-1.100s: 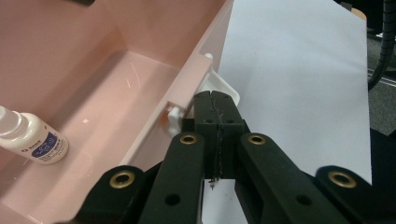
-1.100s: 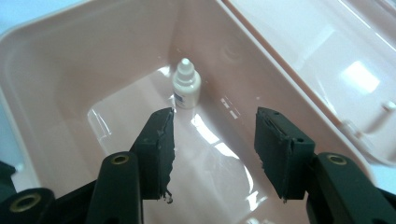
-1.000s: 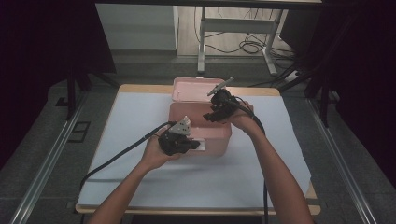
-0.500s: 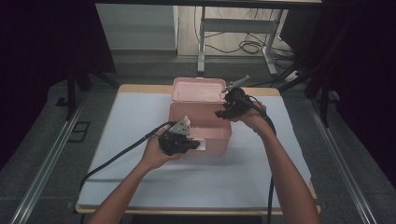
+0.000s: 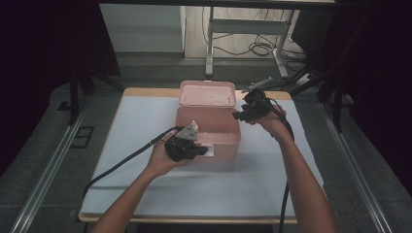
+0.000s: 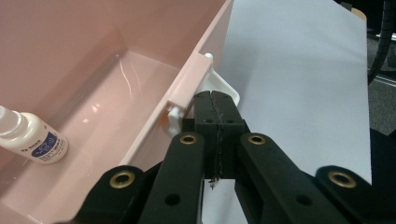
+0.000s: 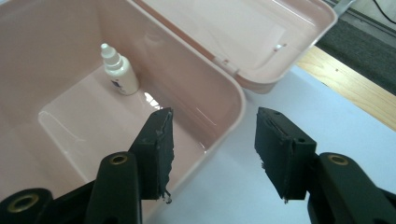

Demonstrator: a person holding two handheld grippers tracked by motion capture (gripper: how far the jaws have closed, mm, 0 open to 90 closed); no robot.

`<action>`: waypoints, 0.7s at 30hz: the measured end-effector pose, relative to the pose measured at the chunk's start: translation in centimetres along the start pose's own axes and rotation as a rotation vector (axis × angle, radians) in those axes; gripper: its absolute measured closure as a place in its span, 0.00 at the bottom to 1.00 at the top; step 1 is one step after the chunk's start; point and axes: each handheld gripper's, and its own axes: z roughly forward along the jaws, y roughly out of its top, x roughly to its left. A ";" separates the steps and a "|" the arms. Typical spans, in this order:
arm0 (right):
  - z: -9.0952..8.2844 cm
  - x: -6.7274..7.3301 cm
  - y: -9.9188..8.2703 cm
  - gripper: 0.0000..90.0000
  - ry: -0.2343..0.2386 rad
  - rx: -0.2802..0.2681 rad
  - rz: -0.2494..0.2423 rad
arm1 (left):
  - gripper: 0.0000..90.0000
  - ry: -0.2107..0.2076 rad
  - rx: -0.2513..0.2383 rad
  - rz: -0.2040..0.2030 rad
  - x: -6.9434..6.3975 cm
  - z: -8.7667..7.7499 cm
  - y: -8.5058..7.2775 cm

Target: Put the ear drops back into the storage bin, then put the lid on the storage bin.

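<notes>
An open pink plastic box (image 5: 224,141) stands mid-table, its lid (image 5: 206,93) folded flat behind it. A small white dropper bottle (image 7: 119,70) lies on the box floor, also seen as the bottle (image 6: 32,138) in the left gripper view. My left gripper (image 5: 203,151) is at the box's front wall. Its jaws are pressed shut, with nothing between them, against the white latch (image 6: 228,93). My right gripper (image 7: 212,116) is open and empty over the box's right rim (image 7: 236,100). In the high view the right gripper (image 5: 239,115) hovers at the box's right rear corner.
White paper (image 5: 141,126) covers the wooden table (image 7: 355,88). Cables trail from both grippers toward the front edge. Dark floor, metal rails and a desk frame (image 5: 210,43) surround the table.
My right gripper has moved right, from over the lid's front edge to the box's right rear corner. The left gripper and box have stayed still.
</notes>
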 end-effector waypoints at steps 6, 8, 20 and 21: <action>-0.4 -0.9 -0.3 0.52 -0.016 -0.012 0.039 | 1.00 0.002 0.000 -0.002 0.0 0.0 0.0; -0.4 -1.2 -0.4 0.52 -0.021 -0.013 0.049 | 1.00 0.004 -0.001 -0.003 -0.1 0.0 0.0; -0.2 -2.2 -0.4 0.52 -0.037 -0.032 0.121 | 1.00 0.003 0.001 -0.004 0.0 0.0 0.0; -0.1 -2.2 -0.4 0.52 -0.040 -0.031 0.126 | 1.00 0.003 0.000 -0.004 0.0 0.0 0.0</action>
